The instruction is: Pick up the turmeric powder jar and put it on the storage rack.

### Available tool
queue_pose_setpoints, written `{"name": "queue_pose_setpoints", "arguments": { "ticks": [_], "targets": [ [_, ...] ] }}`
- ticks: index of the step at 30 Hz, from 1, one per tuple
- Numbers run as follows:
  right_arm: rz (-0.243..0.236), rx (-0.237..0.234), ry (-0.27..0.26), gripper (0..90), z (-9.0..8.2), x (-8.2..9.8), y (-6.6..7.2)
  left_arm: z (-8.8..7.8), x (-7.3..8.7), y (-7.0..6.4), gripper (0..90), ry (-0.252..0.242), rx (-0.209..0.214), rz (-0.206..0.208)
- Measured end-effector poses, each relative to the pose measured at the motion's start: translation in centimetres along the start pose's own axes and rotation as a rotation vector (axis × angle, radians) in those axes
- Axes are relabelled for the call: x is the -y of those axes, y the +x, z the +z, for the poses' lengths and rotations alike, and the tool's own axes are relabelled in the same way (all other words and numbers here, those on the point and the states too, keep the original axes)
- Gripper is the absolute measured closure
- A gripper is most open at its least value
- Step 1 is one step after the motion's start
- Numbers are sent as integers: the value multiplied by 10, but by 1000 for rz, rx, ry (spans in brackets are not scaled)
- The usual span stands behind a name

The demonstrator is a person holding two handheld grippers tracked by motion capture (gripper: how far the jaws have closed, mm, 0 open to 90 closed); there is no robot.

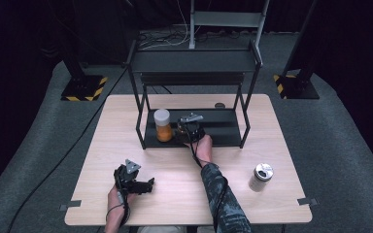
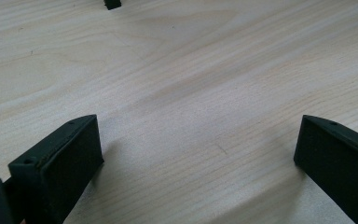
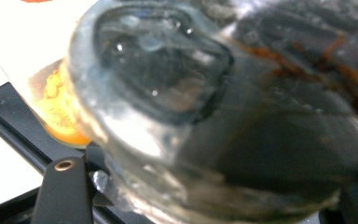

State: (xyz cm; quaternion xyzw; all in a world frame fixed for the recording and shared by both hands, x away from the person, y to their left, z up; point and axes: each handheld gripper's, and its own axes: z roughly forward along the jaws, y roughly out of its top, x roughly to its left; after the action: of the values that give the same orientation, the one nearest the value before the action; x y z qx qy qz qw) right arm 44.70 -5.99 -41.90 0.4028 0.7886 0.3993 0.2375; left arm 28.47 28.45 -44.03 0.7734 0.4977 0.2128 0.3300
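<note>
Wooden surface (image 1: 175, 194) held black rack (image 1: 194, 136); right claw (image 1: 190, 132) clamped dark glass jar (image 3: 223, 121), could knock orange jar (image 1: 163, 125) beside; left claw (image 2: 196, 154) open, idle.

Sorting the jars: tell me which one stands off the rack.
The silver-lidded jar, alone on the bare table at the right. The white-capped orange jar and the gripped dark jar are on the rack's lower shelf.

High view: above person's side, facing fwd/down over whole table (image 1: 126, 121). Left gripper view: very near bare tabletop. Right gripper view: pressed vs glass jar (image 3: 205, 116); shares orange jar (image 1: 163, 126) w/ high view.
</note>
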Motion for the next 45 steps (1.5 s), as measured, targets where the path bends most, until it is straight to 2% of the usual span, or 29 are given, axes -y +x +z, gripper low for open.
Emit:
{"name": "queue_pose_setpoints", "arguments": {
  "ticks": [6, 27, 39, 44, 45],
  "targets": [
    [11, -15, -10, 302, 3, 3, -2, 0, 0, 0, 6, 0, 1, 1],
    [20, -2, -27, 301, 4, 7, 1, 0, 0, 0, 6, 0, 0, 2],
    [17, 6, -8, 296, 4, 2, 4, 0, 0, 0, 6, -1, 0, 4],
    [19, 1, 21, 259, 1, -4, 2, 0, 0, -1, 6, -1, -1, 5],
    [23, -2, 27, 224, 0, -6, 1, 0, 0, -1, 6, -1, -1, 5]
  ]
}}
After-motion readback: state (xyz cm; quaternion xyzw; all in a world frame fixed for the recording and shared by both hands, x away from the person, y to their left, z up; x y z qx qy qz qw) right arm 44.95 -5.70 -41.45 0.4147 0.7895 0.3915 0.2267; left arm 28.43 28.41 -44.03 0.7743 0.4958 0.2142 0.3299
